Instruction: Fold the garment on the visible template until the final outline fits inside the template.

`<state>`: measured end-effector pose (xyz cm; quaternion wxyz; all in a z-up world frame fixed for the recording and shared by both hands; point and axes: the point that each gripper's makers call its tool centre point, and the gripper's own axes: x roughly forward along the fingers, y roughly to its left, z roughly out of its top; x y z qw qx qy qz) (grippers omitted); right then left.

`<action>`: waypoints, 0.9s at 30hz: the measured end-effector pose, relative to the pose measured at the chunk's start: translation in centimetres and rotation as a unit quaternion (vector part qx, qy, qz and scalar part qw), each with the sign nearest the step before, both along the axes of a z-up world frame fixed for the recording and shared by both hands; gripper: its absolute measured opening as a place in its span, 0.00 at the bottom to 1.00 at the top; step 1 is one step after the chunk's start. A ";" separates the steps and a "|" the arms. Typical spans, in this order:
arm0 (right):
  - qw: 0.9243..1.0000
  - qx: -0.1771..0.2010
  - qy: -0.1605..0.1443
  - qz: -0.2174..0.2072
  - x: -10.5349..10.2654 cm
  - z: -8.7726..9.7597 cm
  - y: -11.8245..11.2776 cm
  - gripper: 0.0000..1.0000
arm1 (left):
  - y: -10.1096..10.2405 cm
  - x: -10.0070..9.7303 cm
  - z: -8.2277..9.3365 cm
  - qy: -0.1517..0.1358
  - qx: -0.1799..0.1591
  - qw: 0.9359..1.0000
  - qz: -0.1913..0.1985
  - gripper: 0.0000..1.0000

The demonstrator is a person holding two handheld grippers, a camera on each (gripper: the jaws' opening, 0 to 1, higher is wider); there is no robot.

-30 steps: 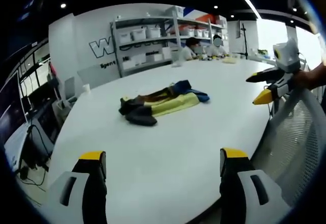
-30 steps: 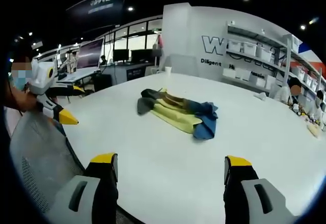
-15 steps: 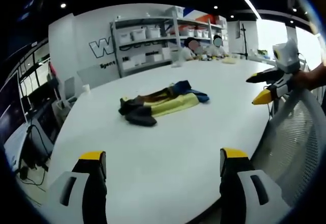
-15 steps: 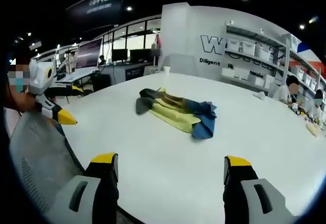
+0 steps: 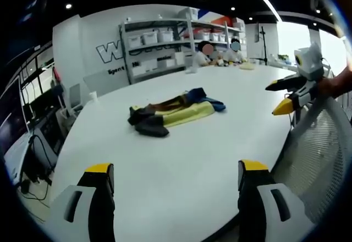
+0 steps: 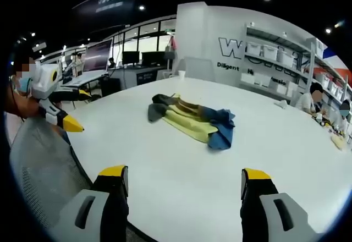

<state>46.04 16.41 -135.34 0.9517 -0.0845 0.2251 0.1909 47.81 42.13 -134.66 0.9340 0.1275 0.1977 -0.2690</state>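
A crumpled garment (image 5: 171,111) of yellow, blue, brown and dark grey cloth lies bunched near the middle of a large white counter (image 5: 181,154), well apart from both claws; no template outline can be made out under or around it. In the left gripper view the left claw (image 5: 175,179) hovers over the near edge of the counter with its two yellow-tipped jaws spread wide and nothing between them, and the right claw (image 5: 281,96) comes in from the right, held above a grey mesh chair back (image 5: 319,154) beside the counter, its jaws parted and empty. In the right gripper view the right claw (image 6: 181,179) likewise stands wide and empty over the near counter edge, with the garment (image 6: 192,120) ahead of it, its blue end toward the right and its dark end toward the left; the left claw (image 6: 78,110) shows at the left, jaws apart, holding nothing. Behind the counter stand shelves (image 5: 165,44) with white bins against a white wall, and people sit at the far end
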 end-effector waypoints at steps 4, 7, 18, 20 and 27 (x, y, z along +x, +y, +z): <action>1.000 0.007 -0.011 0.010 0.0 0.5 0.5 0.84 | 0.0 0.0 -0.1 0.002 0.003 1.000 0.001 0.92; 1.000 0.010 -0.020 0.014 -0.1 0.8 0.5 0.85 | -0.1 0.0 -0.3 0.006 0.003 1.000 0.000 0.93; 1.000 -0.005 -0.019 0.016 -0.1 0.6 0.4 0.84 | -0.4 -0.3 -1.0 0.021 0.008 1.000 -0.009 0.94; 1.000 -0.008 -0.018 0.015 -0.1 0.5 0.3 0.84 | -0.4 -0.3 -1.0 0.021 0.008 1.000 -0.010 0.94; 0.999 0.001 -0.028 0.020 0.0 1.0 0.7 0.84 | -0.2 -0.3 -0.9 0.020 0.008 1.000 -0.009 0.95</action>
